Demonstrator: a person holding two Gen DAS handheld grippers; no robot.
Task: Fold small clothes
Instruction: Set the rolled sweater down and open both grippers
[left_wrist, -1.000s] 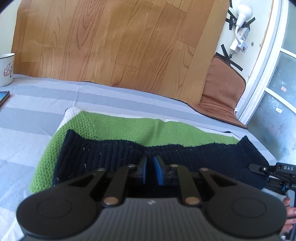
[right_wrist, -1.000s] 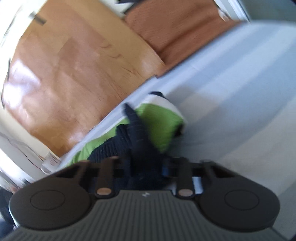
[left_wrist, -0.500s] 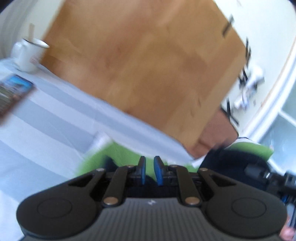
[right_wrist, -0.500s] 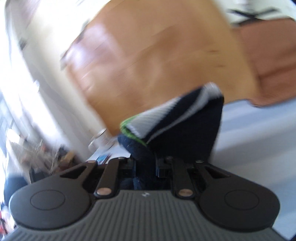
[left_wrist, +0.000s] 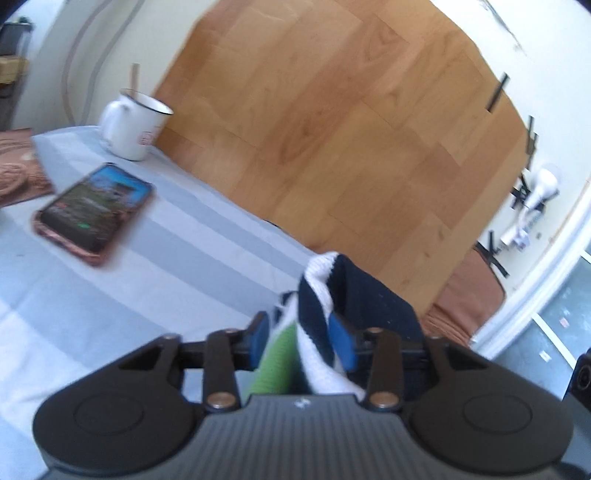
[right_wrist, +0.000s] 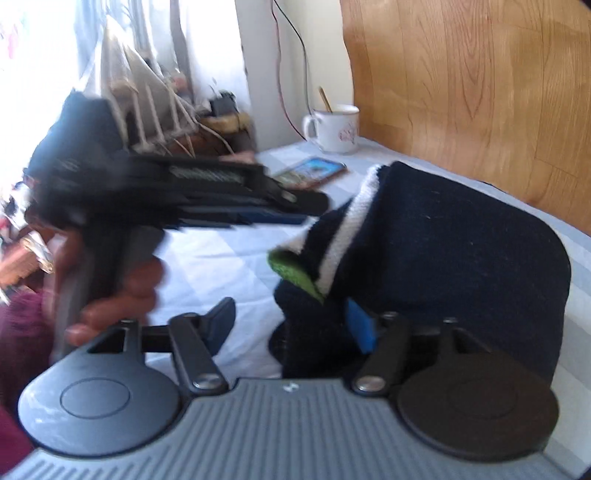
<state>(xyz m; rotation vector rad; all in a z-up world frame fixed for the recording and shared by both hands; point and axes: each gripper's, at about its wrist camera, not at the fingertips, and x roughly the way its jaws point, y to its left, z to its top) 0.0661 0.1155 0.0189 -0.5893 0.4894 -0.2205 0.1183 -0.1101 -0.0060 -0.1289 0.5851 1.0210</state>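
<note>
A small knit garment in navy, white and green (right_wrist: 461, 243) lies bunched on the striped cloth (left_wrist: 110, 295). In the left wrist view its folded edge (left_wrist: 314, 295) sits between my left gripper's (left_wrist: 301, 332) blue pads (left_wrist: 341, 341), which stand apart around it. My right gripper (right_wrist: 291, 325) is open; the garment lies between its fingers, against the right pad (right_wrist: 360, 325). The left gripper and the hand holding it also show in the right wrist view (right_wrist: 258, 206), above the cloth to the garment's left.
A phone (left_wrist: 94, 214) lies on the cloth at the left, with a white enamel mug (left_wrist: 135, 125) behind it. A wooden board (left_wrist: 351, 147) stands along the far edge. A window and door frame (left_wrist: 546, 280) are at the right.
Both grippers carried the garment's edge up and over to the left. The garment went from spread flat to bunched. Both grippers' jaws have opened.
</note>
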